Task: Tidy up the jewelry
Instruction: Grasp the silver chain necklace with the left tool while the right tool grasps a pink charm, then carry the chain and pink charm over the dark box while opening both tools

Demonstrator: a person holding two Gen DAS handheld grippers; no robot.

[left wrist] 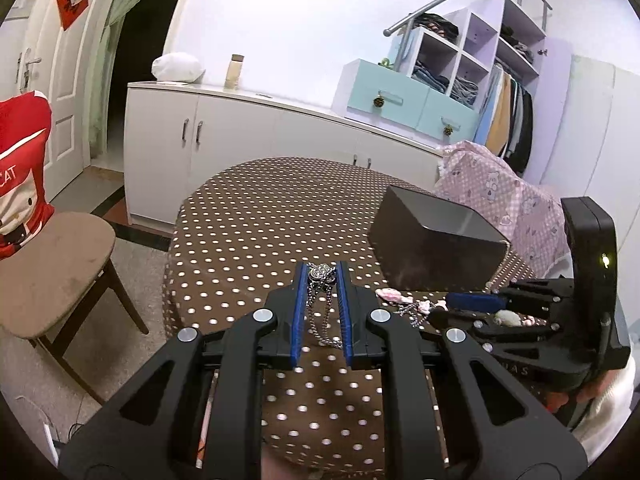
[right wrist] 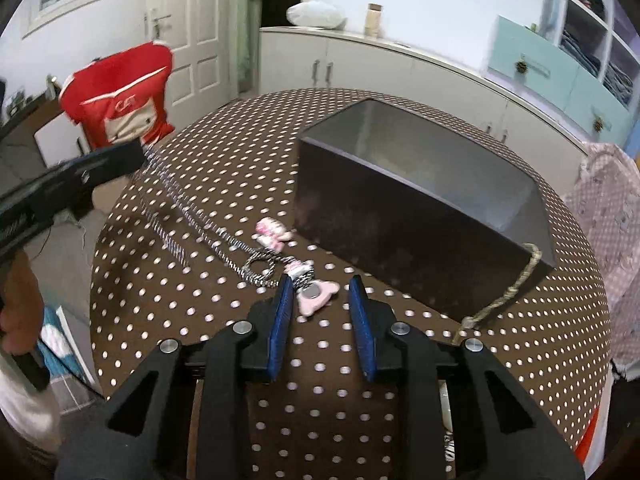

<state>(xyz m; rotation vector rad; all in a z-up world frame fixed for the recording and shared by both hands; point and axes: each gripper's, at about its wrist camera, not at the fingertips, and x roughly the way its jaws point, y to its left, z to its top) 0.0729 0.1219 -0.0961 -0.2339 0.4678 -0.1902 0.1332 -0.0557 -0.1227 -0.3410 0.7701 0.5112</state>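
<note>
The left gripper (left wrist: 323, 276) pinches a silver pendant (left wrist: 321, 274) between its blue pads. The pendant's chain (left wrist: 326, 320) hangs down in loops between the two fingers, above the table (left wrist: 260, 216). The table has a brown cloth with white dots.

The right gripper (right wrist: 322, 292) is low over the table, near its front edge. Its blue pads are a little apart. A pink charm (right wrist: 316, 298) lies on the cloth between them. The left pad is right at the charm. The right pad is not touching it. So the charm is not pinched.

The pink charm is tied to a black and white cord (right wrist: 256, 266). The cord makes a small loop just beside the left pad. A pink bow (right wrist: 272, 234) lies a bit further back, close to the box (right wrist: 420, 216).

The box is dark and open on top. It stands on the table, behind the pink charm and to the right. It looks bare inside. A rope handle (right wrist: 516, 280) hangs from its near corner.

In the right view the left gripper shows at the left edge, and the silver chain runs from it down onto the cloth.

A chair (left wrist: 52, 276) with a red cover stands left of the table. White cupboards (left wrist: 240, 132) stand behind it
</note>
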